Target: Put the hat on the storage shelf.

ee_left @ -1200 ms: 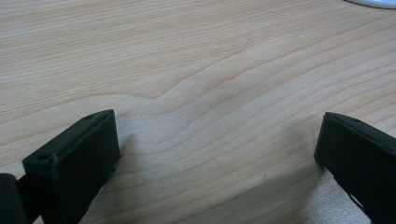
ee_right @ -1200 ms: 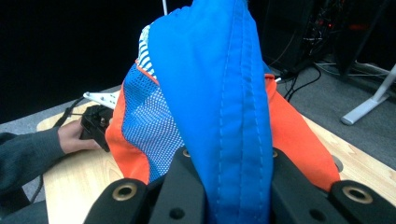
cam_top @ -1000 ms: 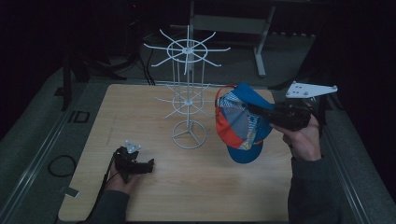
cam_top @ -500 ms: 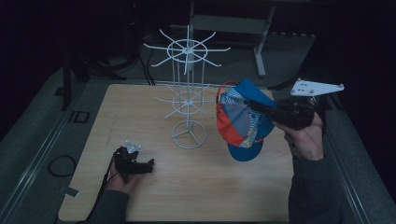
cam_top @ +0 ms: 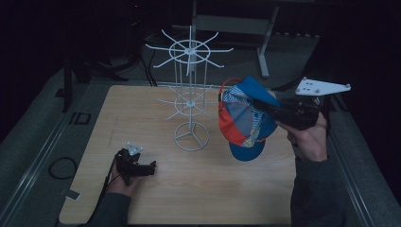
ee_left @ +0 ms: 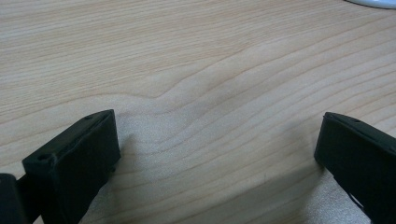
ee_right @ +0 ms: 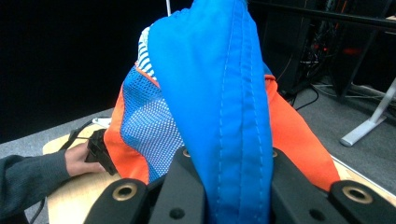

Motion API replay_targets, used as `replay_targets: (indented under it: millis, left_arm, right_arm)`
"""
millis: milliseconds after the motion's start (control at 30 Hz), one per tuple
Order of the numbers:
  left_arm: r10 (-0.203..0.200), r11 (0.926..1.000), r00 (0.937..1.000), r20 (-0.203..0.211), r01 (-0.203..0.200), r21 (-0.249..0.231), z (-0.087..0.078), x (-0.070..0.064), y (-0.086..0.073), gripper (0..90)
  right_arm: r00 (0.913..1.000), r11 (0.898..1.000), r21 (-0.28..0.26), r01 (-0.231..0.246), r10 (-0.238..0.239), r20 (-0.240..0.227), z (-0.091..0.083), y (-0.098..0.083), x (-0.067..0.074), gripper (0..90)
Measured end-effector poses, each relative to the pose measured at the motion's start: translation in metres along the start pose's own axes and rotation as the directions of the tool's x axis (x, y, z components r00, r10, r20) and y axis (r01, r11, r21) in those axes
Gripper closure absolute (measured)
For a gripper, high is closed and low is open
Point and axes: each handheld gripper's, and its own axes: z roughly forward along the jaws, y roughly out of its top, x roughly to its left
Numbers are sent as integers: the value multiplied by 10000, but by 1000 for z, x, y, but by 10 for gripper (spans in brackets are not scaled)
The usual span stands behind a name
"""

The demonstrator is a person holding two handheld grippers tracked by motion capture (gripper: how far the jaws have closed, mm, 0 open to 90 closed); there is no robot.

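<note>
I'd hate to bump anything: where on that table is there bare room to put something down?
Bare wood lies along the table's far-left part, left of the white wire rack, and across the near edge between the left gripper and the person's right sleeve. It is crowded around the rack's base and the hanging cap.

The cap point(ee_right: 219, 93) hides the right tool's point(ee_right: 224, 186) jaw tips between its folds, and the picture's top edge cuts off the cap's peak above the tool.
</note>
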Motion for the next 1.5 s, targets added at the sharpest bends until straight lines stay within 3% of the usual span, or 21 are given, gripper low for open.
replay_targets:
  millis: [1500]
  left_arm:
    - [-2,10000,10000,-2,2,-2,0,0,0,0]
  right_arm:
    - [9999,9951,-981,88,-77,117,-13,15,0,879]
